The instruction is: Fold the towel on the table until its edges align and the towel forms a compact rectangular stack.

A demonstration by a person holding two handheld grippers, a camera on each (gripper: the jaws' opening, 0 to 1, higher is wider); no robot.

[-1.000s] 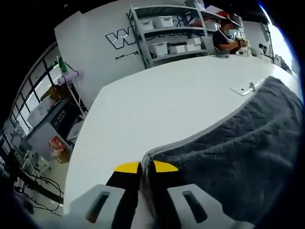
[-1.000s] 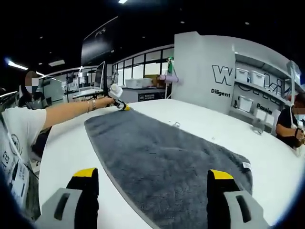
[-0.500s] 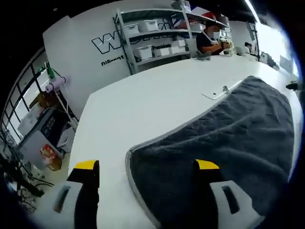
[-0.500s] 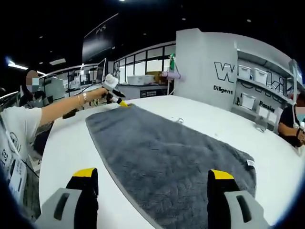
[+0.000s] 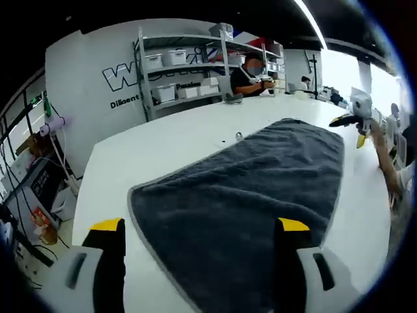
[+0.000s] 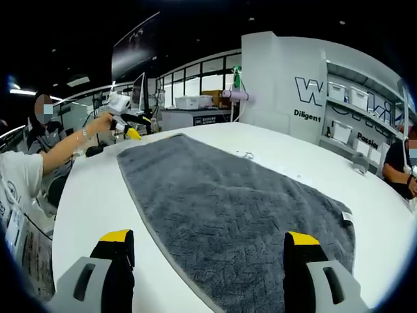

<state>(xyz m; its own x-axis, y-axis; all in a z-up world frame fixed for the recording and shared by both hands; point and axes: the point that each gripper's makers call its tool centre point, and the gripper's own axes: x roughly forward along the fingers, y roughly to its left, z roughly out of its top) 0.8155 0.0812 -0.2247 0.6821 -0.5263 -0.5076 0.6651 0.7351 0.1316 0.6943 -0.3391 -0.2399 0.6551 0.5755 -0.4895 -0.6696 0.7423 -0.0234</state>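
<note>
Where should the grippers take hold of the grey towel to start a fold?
Probably at two neighbouring corners of the towel: it lies flat and spread open on the table, so only its hemmed edge offers a pinchable lip. Come in low from outside over bare table.

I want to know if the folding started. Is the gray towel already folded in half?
No, the gray towel lies spread out flat in one layer on the white table, with both open grippers off it.

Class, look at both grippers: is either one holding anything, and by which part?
Nothing is held. The left gripper and right gripper are both open above the flat towel.
</note>
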